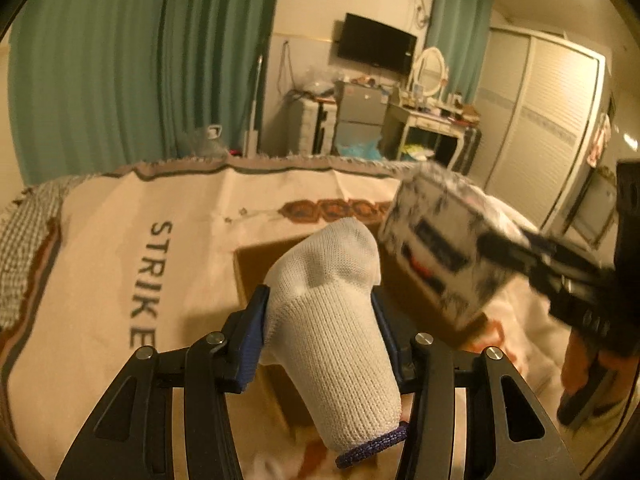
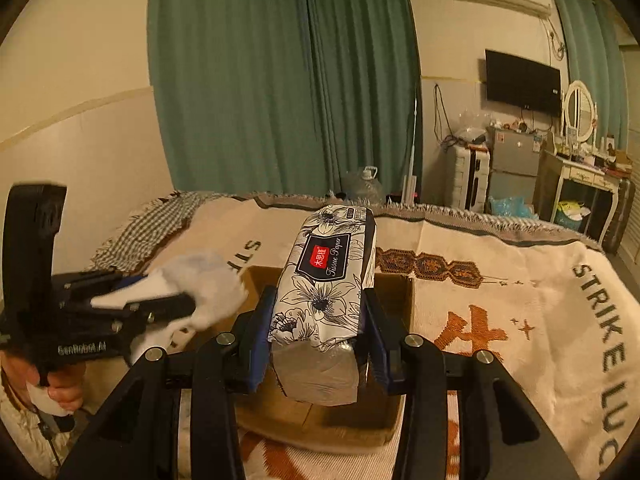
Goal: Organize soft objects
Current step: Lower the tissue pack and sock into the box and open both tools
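My left gripper point(image 1: 320, 300) is shut on a white knitted glove point(image 1: 332, 312) with a purple cuff, held above an open cardboard box point(image 1: 256, 264). My right gripper point(image 2: 320, 300) is shut on a tissue paper pack point(image 2: 328, 280) with black floral print, held over the same cardboard box point(image 2: 392, 292). In the left wrist view the tissue pack point(image 1: 436, 240) and the right gripper point(image 1: 560, 276) come in from the right, blurred. In the right wrist view the left gripper point(image 2: 200, 304) holds the glove point(image 2: 208, 284) at the left, beside the box.
The box sits on a bed covered by a cream blanket point(image 2: 520, 280) with "STRIKE" lettering. Green curtains point(image 2: 280, 80), a wall TV point(image 2: 522, 82), a small fridge point(image 2: 512, 160) and a dressing table point(image 2: 580, 184) stand beyond the bed.
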Available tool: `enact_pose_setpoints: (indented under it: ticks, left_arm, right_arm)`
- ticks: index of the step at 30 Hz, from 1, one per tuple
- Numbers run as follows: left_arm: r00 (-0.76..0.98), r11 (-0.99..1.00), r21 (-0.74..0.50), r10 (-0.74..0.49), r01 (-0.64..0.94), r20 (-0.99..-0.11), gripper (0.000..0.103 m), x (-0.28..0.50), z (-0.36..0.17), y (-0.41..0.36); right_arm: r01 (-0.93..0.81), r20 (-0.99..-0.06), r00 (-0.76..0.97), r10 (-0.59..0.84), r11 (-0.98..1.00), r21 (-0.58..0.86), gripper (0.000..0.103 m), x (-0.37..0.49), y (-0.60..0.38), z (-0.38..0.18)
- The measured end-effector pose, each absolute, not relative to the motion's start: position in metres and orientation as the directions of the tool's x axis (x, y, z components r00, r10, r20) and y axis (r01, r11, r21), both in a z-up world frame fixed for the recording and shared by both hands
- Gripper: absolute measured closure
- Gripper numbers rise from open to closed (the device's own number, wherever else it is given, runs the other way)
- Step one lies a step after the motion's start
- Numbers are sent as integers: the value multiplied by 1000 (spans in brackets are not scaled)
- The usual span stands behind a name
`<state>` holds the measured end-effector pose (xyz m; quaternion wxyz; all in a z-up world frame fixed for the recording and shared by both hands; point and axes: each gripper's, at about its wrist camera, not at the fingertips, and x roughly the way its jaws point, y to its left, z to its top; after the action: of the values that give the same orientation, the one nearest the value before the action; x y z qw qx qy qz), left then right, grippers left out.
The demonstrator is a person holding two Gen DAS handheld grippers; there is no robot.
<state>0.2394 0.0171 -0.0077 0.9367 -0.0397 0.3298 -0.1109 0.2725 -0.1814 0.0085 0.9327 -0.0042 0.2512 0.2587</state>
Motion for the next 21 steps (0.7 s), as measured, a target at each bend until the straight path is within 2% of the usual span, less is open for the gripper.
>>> enact_pose_setpoints:
  ticks: [9, 12, 13, 15, 17, 21]
  left_arm:
    - [704, 976, -109, -212, 189, -678, 54, 292, -57, 0]
    - [696, 975, -90, -208, 203, -687, 48, 292, -64, -6]
    - [692, 979, -64, -184, 195, -698, 40, 291, -65, -9]
    - [701, 981, -48, -169, 189, -693, 31, 288, -62, -9]
    - [710, 982, -53, -169, 183, -684, 26, 280, -53, -6]
    - [731, 988, -41, -137, 148, -668, 26, 262, -27, 2]
  right_arm:
    - [-475, -533, 695, 482, 865, 163, 62, 313, -185, -46]
    - [-471, -540, 694, 477, 867, 162, 60, 314, -184, -54]
    - [-462, -537, 698, 473, 871, 166, 59, 314, -185, -55]
    - [-442, -543, 701, 462, 879, 178, 42, 316, -186, -56]
    - [-416, -539, 716, 443, 891, 180, 34, 313, -188, -51]
    - [-404, -508, 742, 438, 896, 184, 30, 294, -194, -26]
